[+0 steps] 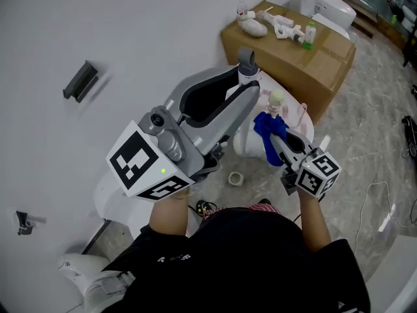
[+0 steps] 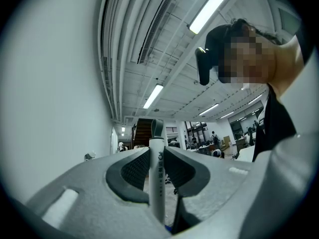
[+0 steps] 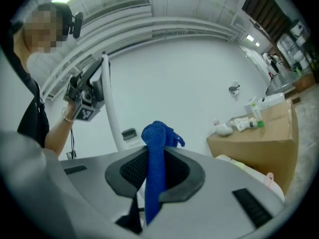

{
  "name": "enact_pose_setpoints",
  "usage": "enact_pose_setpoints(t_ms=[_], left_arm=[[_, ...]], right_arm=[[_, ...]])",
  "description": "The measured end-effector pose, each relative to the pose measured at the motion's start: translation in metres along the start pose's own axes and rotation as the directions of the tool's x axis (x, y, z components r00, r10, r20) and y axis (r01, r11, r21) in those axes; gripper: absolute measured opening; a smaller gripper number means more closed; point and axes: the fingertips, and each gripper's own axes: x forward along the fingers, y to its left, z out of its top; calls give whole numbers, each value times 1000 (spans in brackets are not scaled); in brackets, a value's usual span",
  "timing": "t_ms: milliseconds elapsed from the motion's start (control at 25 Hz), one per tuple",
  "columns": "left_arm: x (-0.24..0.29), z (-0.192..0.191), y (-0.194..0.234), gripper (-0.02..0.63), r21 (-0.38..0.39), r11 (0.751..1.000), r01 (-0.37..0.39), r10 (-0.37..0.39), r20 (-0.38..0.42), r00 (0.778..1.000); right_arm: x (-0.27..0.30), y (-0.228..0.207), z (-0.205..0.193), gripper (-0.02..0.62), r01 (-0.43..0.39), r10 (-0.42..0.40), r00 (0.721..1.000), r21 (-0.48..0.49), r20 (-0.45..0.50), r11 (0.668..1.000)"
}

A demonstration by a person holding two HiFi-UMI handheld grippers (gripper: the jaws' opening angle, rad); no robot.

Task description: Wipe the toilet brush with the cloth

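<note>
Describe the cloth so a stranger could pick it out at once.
Find the brown cardboard box by the white wall; nearer the person than the box is the right gripper. The cloth is the crumpled strip pinched between its jaws, the only deep blue thing among white and grey neighbours.

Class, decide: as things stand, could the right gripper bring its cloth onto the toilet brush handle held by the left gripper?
Probably yes. The right gripper grips the blue cloth, and the toilet brush handle sticks out past the jaws of the left gripper close by, with nothing visible between them.
</note>
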Motion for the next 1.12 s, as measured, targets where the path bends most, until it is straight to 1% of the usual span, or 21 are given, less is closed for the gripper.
enact_pose_setpoints(t_ms=[120,200,360,440,560,680,880,1120], left_arm=[[1,0,-2,92,-2,1000,21,-21,-5,1000],[1,0,-4,92,-4,999,35,-35,-7,999],[1,-1,-5,92,-17,999,52,-52,-6,999],[2,-2,-6,92,-22,998,57,-57,-5,998],[2,-2,-6,92,-25,998,64,-64,-11,998],[2,-3,-7,92,-25,997,68,-68,-18,997],[2,-2,-9,92,-27,996,81,-82,-23,996],[3,-2,-10,92,-39,995,91,-92,-21,996]], right_arm=[[-3,5,45,63,-49,50,992,-16,114,999],[-2,16,71,63,-103,109,980,-46,165,994],[1,47,117,63,-237,257,937,-112,237,965],[4,59,132,63,-271,303,922,-154,243,950],[8,74,146,63,-296,343,912,-216,225,930],[10,85,155,63,-323,378,901,-249,214,913],[14,100,169,63,-379,436,874,-265,212,887],[13,117,179,63,-465,519,824,-251,226,849]])
